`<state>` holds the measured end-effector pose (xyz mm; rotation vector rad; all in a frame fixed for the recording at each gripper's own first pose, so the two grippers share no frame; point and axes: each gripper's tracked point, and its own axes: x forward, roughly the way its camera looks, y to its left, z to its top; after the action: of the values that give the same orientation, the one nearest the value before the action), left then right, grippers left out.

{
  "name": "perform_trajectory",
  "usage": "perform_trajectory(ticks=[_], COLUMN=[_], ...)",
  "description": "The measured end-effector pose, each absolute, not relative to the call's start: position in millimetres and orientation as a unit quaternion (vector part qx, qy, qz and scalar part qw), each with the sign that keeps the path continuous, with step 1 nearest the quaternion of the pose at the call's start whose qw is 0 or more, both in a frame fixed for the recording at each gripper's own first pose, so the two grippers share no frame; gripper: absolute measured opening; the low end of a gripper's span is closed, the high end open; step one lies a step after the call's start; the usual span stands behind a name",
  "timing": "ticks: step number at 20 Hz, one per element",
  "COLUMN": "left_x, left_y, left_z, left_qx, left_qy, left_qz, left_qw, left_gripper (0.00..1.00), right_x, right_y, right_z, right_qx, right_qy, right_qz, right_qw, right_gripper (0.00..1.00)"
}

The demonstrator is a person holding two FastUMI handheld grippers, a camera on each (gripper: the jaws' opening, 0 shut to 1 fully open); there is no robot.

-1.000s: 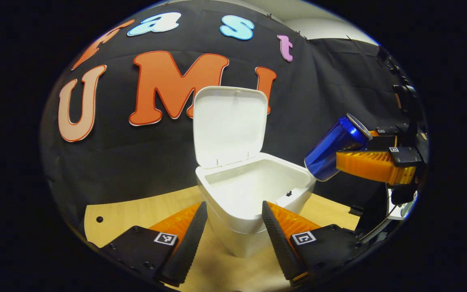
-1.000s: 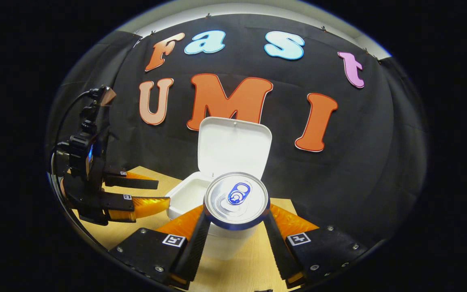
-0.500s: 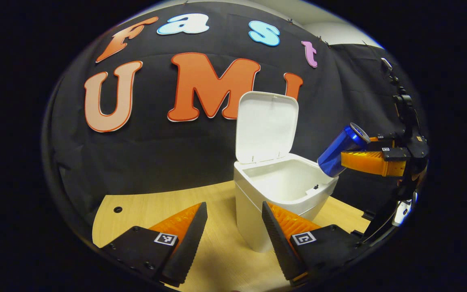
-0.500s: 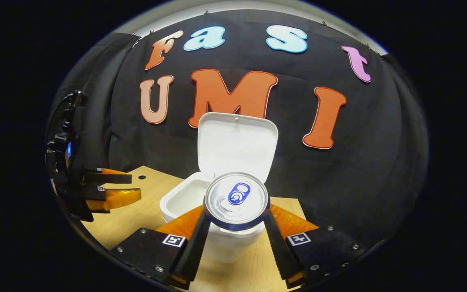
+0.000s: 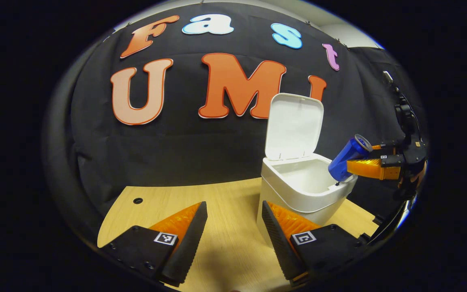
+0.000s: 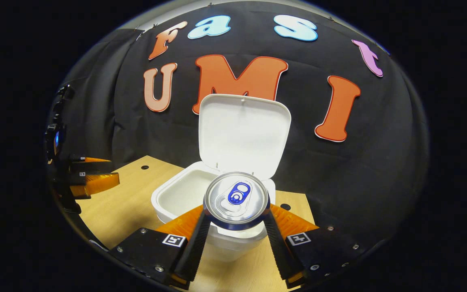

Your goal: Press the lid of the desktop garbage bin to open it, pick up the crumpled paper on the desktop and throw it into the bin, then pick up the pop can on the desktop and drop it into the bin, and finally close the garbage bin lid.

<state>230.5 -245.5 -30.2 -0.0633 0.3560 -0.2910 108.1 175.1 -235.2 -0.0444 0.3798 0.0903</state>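
Observation:
A white desktop bin (image 5: 298, 194) stands on the wooden desk with its lid (image 5: 294, 125) raised upright. My right gripper (image 6: 235, 227) is shut on a blue pop can (image 6: 236, 199), whose silver top faces the camera. In the left gripper view the pop can (image 5: 345, 160) hangs tilted over the bin's right rim, held by the right gripper (image 5: 369, 168). My left gripper (image 5: 233, 239) is open with nothing between its fingers, low over the desk to the left of the bin. In the right gripper view the bin (image 6: 185, 198) lies just beyond the can. The bin's inside is hidden from me.
The wooden desk (image 5: 225, 198) has a small round hole (image 5: 138, 200) near its far left corner. Black cloth closes the back. In the right gripper view the left gripper (image 6: 91, 182) sits at the far left over the desk (image 6: 124, 202).
My left gripper has drawn back and to the left, away from the bin. The right gripper has carried the can closer, over the bin's rim.

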Motion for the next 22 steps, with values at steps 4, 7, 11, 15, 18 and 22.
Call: perform_trajectory(ticks=[4, 7, 11, 15, 18, 22], left_x=[227.5, 223.6, 223.1, 223.4, 223.4, 223.5], left_y=[-235.5, -228.9, -235.3, -239.3, -237.8, -234.7], left_z=[-39.2, -40.7, -43.0, -43.0, -42.0, -41.7], left_qx=[-0.025, -0.015, -0.002, 0.005, 0.008, 0.010], left_qy=[0.185, 0.187, 0.189, 0.188, 0.186, 0.185], left_qz=[-0.125, -0.122, -0.133, -0.144, -0.145, -0.146], left_qw=[0.974, 0.975, 0.973, 0.972, 0.972, 0.972], left_gripper=[0.87, 0.87, 0.87, 0.87, 0.87, 0.87], right_x=[110.4, 111.6, 111.5, 111.5, 111.9, 112.9], right_y=[172.4, 170.1, 166.5, 164.9, 162.3, 159.4], right_z=[-248.4, -255.3, -262.2, -262.5, -262.9, -262.8], right_qx=[-0.027, -0.030, -0.025, -0.020, -0.023, -0.026], right_qy=[0.206, 0.217, 0.228, 0.232, 0.232, 0.233], right_qz=[0.045, 0.039, 0.030, 0.024, 0.016, 0.004], right_qw=[0.977, 0.975, 0.973, 0.972, 0.972, 0.972], right_gripper=[0.76, 0.76, 0.78, 0.78, 0.80, 0.83])
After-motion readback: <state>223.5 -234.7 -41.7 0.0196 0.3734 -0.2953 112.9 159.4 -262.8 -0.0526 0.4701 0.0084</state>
